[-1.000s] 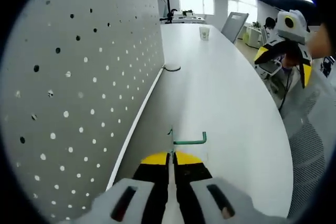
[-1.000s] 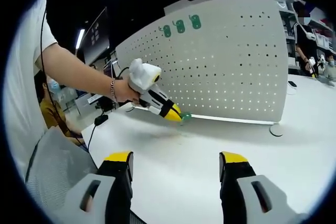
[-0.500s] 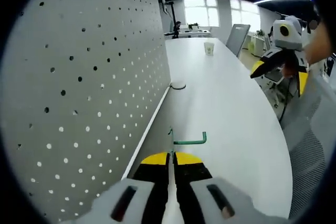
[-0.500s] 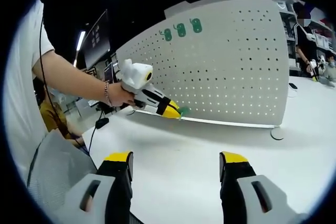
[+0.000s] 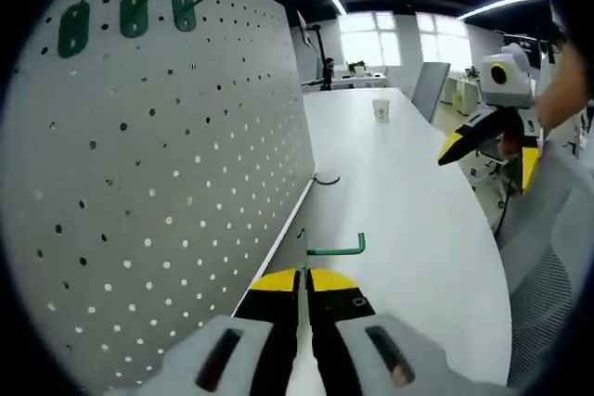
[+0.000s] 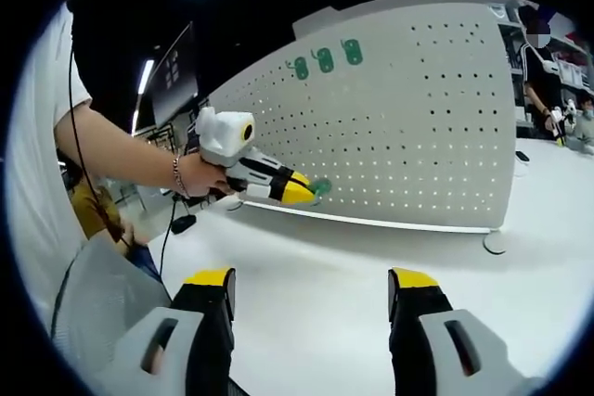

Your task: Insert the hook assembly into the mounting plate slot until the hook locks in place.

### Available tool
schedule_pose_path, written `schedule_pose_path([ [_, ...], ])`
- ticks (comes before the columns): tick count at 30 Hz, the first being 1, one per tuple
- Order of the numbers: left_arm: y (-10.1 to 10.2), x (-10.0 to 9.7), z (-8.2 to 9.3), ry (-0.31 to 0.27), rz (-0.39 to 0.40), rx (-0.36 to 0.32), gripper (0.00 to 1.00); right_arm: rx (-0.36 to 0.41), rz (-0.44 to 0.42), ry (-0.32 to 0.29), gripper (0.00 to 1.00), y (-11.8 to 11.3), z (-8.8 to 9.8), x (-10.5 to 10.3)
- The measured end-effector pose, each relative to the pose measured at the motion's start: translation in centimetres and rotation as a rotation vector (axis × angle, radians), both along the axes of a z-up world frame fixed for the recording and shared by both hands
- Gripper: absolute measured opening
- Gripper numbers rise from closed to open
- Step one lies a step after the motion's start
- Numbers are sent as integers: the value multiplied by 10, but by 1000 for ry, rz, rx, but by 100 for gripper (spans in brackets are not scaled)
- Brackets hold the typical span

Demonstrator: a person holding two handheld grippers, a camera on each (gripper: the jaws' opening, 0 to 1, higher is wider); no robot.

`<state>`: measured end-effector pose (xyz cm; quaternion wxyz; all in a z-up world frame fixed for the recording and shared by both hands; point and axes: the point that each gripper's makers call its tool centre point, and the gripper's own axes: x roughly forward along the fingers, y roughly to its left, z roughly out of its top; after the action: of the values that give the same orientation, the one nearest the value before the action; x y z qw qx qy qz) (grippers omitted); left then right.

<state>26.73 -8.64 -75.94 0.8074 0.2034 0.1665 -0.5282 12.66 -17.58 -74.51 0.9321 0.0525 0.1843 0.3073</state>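
Left gripper view: left gripper [image 5: 303, 287] clamped on green hook [image 5: 332, 249], held above desk [image 5: 408, 220] beside pegboard [image 5: 167, 164], presumably lining up a hole | three green hooks [image 5: 130, 14] already mounted near pegboard's top edge | Right gripper [image 6: 311, 303] jaws wide apart, holding nothing, clear of the work.

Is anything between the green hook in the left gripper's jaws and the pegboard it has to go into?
Nothing visible. The left gripper holds the green hook off the white table, beside the pegboard, with open space between them.
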Motion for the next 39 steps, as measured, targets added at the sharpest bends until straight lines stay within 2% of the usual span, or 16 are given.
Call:
schedule_pose_path([
  [8,1,-6,16,-27,28,-65,3,8,4,-19,65,2,8,3],
  [19,11,-9,40,-74,80,-143,3,31,11,-62,65,8,26,8],
  [30,32,-17,67,-115,157,-250,3,57,15,-96,65,11,41,10],
  [39,49,-28,84,-145,200,-309,3,93,16,-127,66,16,53,12],
])
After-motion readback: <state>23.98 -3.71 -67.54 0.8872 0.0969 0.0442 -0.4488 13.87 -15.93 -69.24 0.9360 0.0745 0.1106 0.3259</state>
